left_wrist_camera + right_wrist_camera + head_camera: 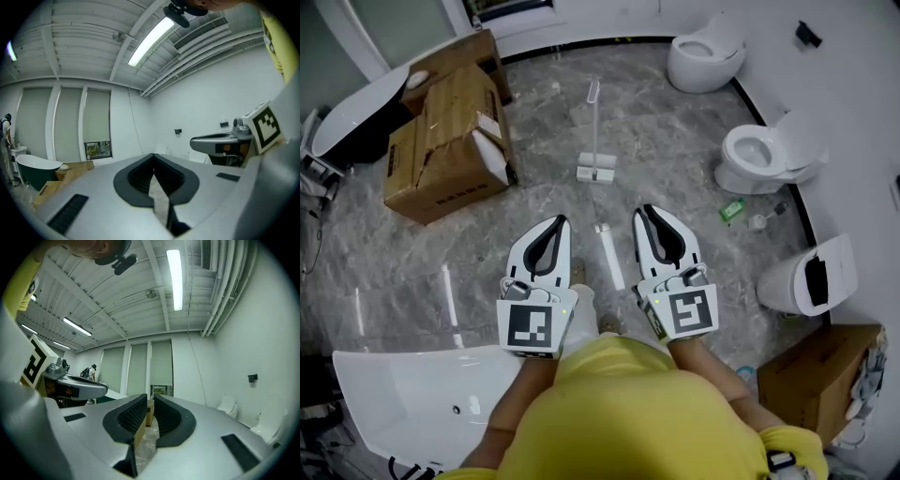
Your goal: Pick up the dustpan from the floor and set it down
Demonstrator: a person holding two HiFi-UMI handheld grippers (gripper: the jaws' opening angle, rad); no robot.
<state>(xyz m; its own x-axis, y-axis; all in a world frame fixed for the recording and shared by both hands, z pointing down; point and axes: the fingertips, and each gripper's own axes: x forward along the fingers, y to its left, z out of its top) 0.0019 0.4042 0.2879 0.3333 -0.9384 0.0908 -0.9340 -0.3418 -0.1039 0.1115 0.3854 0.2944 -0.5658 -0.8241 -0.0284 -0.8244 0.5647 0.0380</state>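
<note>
The white long-handled dustpan (596,172) stands upright on the marble floor, well ahead of both grippers, its handle rising toward the back. My left gripper (561,221) (153,158) is held level above the floor with its tips touching and nothing in it. Beside it my right gripper (644,213) (150,401) is also level. Its tips stand a narrow slit apart, and only the far floor and a box show through the slit. Neither gripper touches the dustpan.
A white strip (609,255) lies on the floor between the grippers. Cardboard boxes (445,141) sit at the left; another box (816,375) is at the lower right. Toilets (705,52) (764,155) (811,277) line the right wall, with a green bottle (732,209) nearby. A white bathtub (412,394) is at the near left.
</note>
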